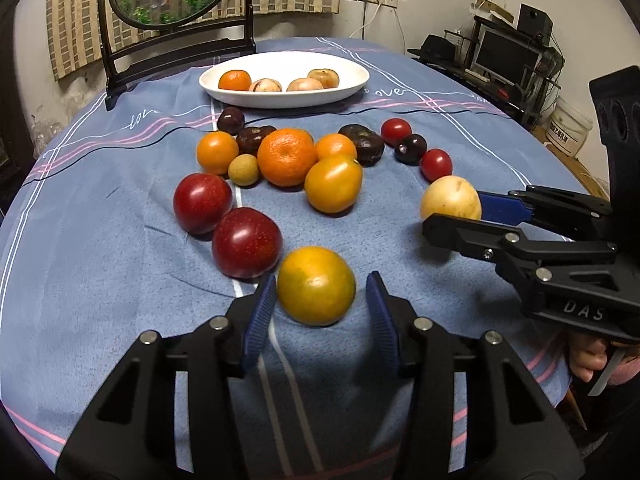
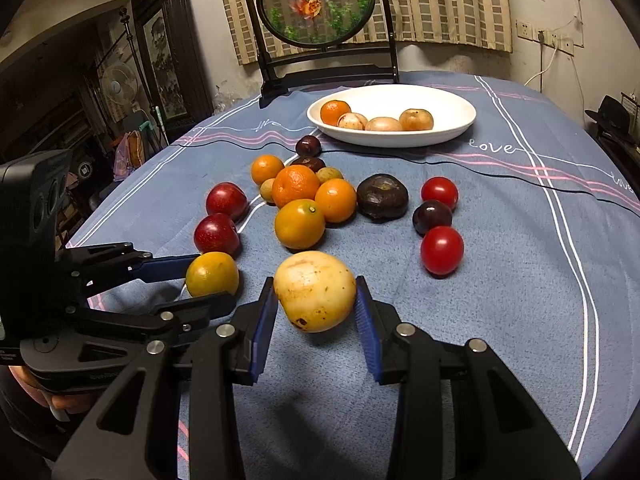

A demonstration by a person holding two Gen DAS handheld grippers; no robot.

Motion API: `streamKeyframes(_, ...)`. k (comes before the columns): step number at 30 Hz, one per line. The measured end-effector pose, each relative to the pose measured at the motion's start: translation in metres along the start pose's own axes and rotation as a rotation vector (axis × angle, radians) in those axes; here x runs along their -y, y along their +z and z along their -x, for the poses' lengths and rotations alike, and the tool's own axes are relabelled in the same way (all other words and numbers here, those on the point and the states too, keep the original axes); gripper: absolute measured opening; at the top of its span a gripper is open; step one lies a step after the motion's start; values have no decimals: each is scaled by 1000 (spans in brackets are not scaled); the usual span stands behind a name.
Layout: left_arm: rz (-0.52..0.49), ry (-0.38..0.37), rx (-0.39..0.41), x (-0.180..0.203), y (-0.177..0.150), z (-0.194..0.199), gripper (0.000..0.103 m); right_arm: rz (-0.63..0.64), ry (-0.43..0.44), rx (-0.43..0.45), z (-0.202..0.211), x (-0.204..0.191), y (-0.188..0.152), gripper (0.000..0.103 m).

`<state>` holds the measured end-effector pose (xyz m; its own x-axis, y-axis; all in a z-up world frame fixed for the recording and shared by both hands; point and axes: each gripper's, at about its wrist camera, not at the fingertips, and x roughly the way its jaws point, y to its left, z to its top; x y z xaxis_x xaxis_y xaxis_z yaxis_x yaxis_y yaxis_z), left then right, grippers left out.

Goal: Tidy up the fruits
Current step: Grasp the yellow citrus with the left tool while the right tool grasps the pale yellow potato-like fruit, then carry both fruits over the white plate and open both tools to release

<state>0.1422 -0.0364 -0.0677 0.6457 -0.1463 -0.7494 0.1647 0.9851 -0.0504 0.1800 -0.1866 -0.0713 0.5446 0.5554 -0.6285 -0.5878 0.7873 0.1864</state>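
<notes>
A yellow-orange citrus fruit (image 1: 316, 286) rests on the blue tablecloth between the blue pads of my left gripper (image 1: 320, 280). The left pad is at its skin and a gap shows at the right pad, so the gripper is open. My right gripper (image 2: 315, 284) is shut on a pale yellow fruit (image 2: 315, 291) with brown specks, both pads against its sides, and a shadow lies on the cloth beneath it. In the left wrist view that same fruit (image 1: 450, 199) sits in the right gripper (image 1: 454, 214) at the right. The white oval plate (image 2: 400, 142) at the back holds an orange and three pale brownish fruits.
Loose fruit lies mid-table: two red plums (image 1: 247, 242), oranges (image 1: 286, 156), a yellow tomato (image 1: 333, 185), dark plums, two red tomatoes (image 2: 441, 250), and a dark brown fruit (image 2: 382, 197). A round goldfish screen on a black stand (image 2: 316, 4) stands behind the plate.
</notes>
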Motion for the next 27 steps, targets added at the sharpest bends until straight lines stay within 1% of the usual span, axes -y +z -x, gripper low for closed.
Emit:
streamKeyframes(3,-9,18,-4,2,1,-2,40,-4,4,7,2,1,0,39)
streamKeyframes(9,-10,19,-4,1,1,-2,40,-1,6,6,2,0,-1,39)
streamKeyframes(12,8,2,-9,-2,4,-2,39,-8,7,7,2,0,-1,39)
streamKeyframes(14,28,-32,-5,-6,8,1,39,-18,14,8,2,2,-1,39)
streamKeyframes(17,41,-67,19,-11,17,7,39,-50,48,2,3,8,1,39)
streamKeyframes(18,46,-84,30,-13,23,9,39,-65,73,-1,4,10,4,39)
streamKeyframes(20,53,-108,50,-16,34,14,39,-74,83,9,7,13,12,39)
streamKeyframes(23,49,-117,88,-23,61,18,39,-53,38,69,16,18,34,39)
streamKeyframes(27,23,-94,130,-29,107,15,40,-54,-30,145,12,37,81,39)
